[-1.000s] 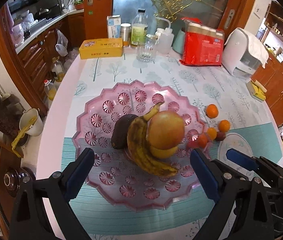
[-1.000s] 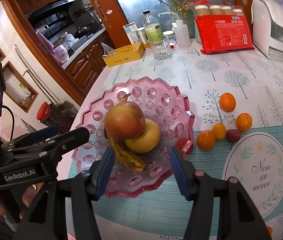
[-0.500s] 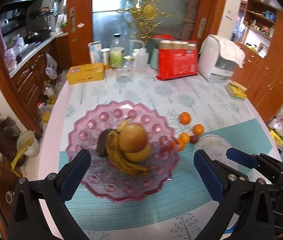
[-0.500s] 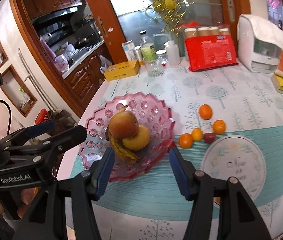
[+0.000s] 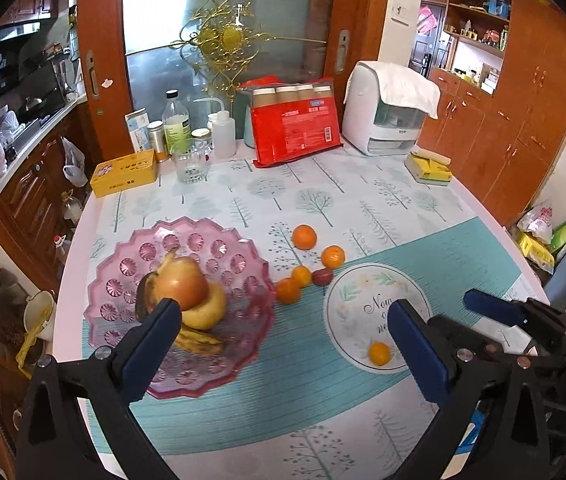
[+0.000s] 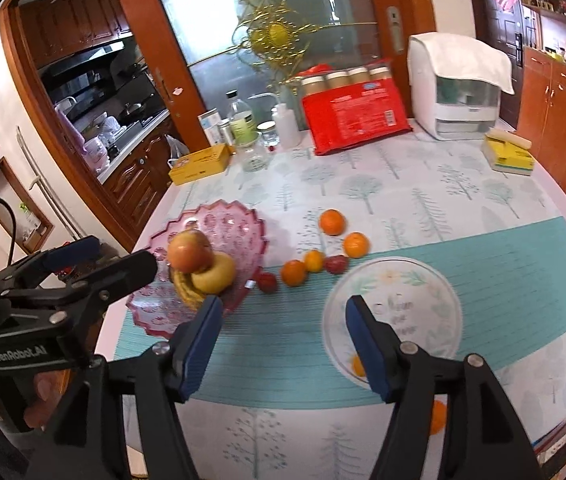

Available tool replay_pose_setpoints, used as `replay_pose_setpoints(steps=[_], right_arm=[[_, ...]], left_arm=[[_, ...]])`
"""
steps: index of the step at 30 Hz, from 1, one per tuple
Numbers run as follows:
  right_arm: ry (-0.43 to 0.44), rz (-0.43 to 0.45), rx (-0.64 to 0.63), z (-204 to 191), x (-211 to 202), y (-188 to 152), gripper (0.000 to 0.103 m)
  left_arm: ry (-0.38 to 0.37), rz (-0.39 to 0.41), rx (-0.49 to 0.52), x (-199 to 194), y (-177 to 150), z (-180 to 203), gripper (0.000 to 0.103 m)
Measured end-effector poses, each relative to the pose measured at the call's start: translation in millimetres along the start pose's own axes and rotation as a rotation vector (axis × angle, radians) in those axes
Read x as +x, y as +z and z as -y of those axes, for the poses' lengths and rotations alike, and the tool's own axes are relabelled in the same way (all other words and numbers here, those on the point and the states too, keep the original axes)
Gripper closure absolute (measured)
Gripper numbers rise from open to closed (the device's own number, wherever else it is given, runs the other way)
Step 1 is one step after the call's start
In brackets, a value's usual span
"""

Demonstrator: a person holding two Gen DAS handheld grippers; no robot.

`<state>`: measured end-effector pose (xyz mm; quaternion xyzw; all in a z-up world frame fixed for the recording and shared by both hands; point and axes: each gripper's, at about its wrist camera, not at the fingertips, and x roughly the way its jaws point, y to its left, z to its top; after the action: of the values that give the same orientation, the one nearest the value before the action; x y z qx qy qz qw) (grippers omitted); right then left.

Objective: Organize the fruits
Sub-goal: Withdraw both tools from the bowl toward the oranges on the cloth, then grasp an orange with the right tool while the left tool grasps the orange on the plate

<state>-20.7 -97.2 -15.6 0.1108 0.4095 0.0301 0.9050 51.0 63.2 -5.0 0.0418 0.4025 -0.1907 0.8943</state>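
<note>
Kitchen table [image 5: 363, 200]: big fruit heaped in pink bowl [image 5: 243, 264], small oranges [image 5: 304, 237] loose beside it awaiting sorting; left gripper [image 5: 283, 344] wide apart, empty, right gripper [image 6: 283, 348] opening, empty.

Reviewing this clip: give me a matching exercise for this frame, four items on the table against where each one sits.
Items
1. banana
2. small orange
3. yellow box
4. red package

Places
A. on the round white mat
B. in the pink dish
C. propped up beside the white appliance
D. at the table's far left edge, by the glass

Pairs: 1-B, 2-A, 3-D, 4-C
</note>
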Motion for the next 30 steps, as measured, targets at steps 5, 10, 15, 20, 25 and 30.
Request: replay_pose_setpoints(steps=[5,10,15,20,25,30], right_arm=[[-0.031,0.007,0.011,42,-9,-1,0.038],[-0.075,-0.033,-0.004,82,-3,-15,0.038],[-0.099,-0.111,-0.024,116,16,-40,0.038],[-0.093,-0.192,-0.047,137,37,-71,0.038],[-0.075,-0.26,-0.079,147,56,-96,0.038],[-0.051,-0.301,-0.126,145,70,-115,0.038]], left_arm=[[0.005,-0.05,0.01,20,-7,35,0.001],[0.006,-0.116,0.022,49,-25,67,0.001],[-0.003,-0.195,0.023,85,-51,95,0.001],[-0.004,-0.242,0.004,119,-71,114,0.001],[-0.014,-0.295,-0.044,151,-83,119,0.001],[-0.004,-0.315,-0.069,179,-90,122,0.006]])
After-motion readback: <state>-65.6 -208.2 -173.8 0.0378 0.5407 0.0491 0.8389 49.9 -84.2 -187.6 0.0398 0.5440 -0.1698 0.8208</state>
